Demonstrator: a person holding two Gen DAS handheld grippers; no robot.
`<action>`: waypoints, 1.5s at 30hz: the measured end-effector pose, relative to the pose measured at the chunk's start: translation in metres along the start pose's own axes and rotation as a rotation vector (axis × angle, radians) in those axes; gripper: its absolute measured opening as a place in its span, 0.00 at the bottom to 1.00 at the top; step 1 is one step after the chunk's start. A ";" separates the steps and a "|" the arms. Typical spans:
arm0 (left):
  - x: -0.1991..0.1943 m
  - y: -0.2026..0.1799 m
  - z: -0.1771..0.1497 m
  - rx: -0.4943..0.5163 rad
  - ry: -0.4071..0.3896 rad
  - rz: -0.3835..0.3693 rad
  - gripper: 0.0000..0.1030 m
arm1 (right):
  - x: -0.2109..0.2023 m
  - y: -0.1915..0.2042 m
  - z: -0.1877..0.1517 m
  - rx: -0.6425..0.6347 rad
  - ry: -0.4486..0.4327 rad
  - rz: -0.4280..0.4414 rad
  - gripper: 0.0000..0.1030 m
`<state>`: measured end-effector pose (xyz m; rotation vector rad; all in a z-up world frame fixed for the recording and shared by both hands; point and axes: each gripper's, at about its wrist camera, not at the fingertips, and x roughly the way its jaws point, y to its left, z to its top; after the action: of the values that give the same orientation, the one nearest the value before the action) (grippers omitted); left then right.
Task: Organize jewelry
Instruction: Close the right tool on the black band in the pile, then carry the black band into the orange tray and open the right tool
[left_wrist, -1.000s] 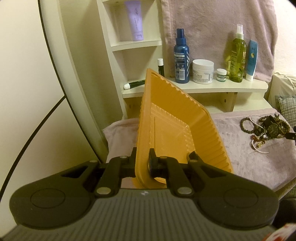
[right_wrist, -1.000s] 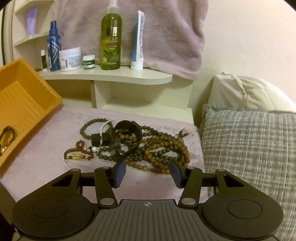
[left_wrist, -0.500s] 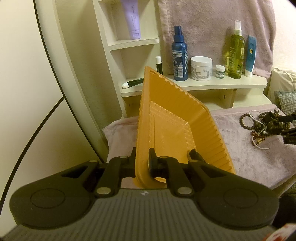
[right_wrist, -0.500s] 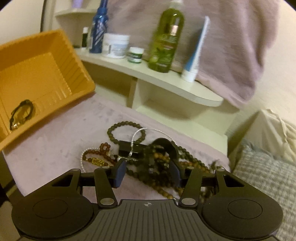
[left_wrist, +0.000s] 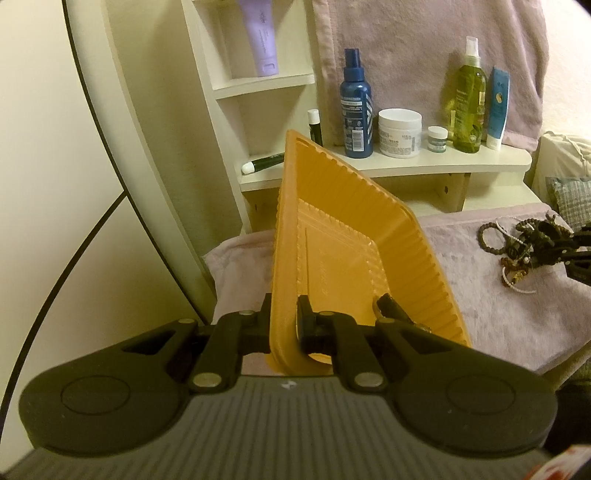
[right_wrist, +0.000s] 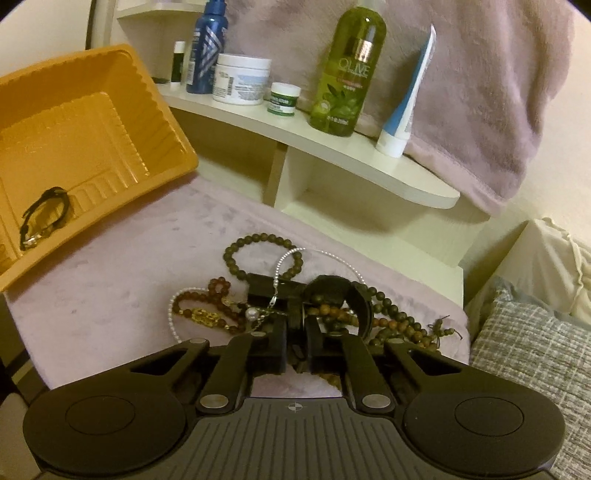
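Jewelry (right_wrist: 295, 295) lies heaped on a mauve cloth (right_wrist: 110, 280): a ring of dark beads (right_wrist: 258, 254), a thin pearl strand (right_wrist: 321, 254), brown beads (right_wrist: 210, 306) and a black watch (right_wrist: 332, 295), all tangled together. Right gripper (right_wrist: 295, 334) sits low in the heap with its jaws nearly together, pinched on the watch strap. Left gripper (left_wrist: 282, 325) is clamped on the near wall of an orange tray (left_wrist: 332, 221), which stands tilted with one long edge raised above the cloth. Inside the tray, seen from the right wrist, a dark bracelet (right_wrist: 46, 216) rests against the lower wall. The heap lies well to the right of the tray. Behind, a shelf (right_wrist: 332, 147) carries a blue bottle (right_wrist: 207, 44), white jar (right_wrist: 242, 79), small pot (right_wrist: 284, 98), green bottle (right_wrist: 349, 70) and tube (right_wrist: 404, 103).
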<state>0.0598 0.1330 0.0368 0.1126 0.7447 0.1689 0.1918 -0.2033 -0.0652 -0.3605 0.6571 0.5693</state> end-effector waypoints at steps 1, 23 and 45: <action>0.000 0.000 0.000 0.004 0.002 0.000 0.09 | -0.002 0.000 0.000 0.004 -0.005 0.001 0.09; 0.000 -0.001 0.000 0.014 0.006 -0.002 0.09 | -0.039 0.065 0.062 0.034 -0.196 0.233 0.09; 0.000 0.000 0.001 0.011 0.007 -0.007 0.09 | 0.000 0.157 0.079 0.088 -0.066 0.587 0.09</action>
<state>0.0607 0.1326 0.0375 0.1203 0.7527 0.1589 0.1348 -0.0413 -0.0286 -0.0575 0.7228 1.1018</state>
